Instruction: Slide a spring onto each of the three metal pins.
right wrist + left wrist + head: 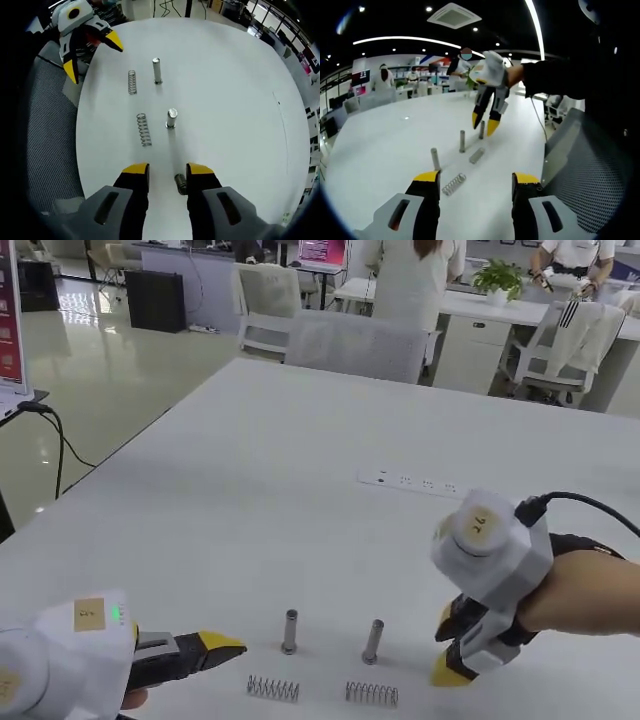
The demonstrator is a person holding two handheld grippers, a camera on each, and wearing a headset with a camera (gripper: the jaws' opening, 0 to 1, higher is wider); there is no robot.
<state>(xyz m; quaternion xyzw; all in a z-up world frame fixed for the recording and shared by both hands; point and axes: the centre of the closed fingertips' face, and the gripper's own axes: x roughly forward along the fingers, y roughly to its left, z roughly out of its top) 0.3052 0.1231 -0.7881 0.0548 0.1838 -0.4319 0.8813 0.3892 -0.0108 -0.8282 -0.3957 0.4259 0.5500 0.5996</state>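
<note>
Open-plan office: desks (470, 308), chairs (355, 348).

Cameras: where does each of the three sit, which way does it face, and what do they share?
Head view: on the person's head, looking forward and down at the table; left claw, right claw and a hand show.
Left gripper view: on the left claw, facing across the table at the right claw and the person's arm.
Right gripper view: on the right claw, facing along the table toward the left claw.
Shared: all see standing pins and lying springs.
</note>
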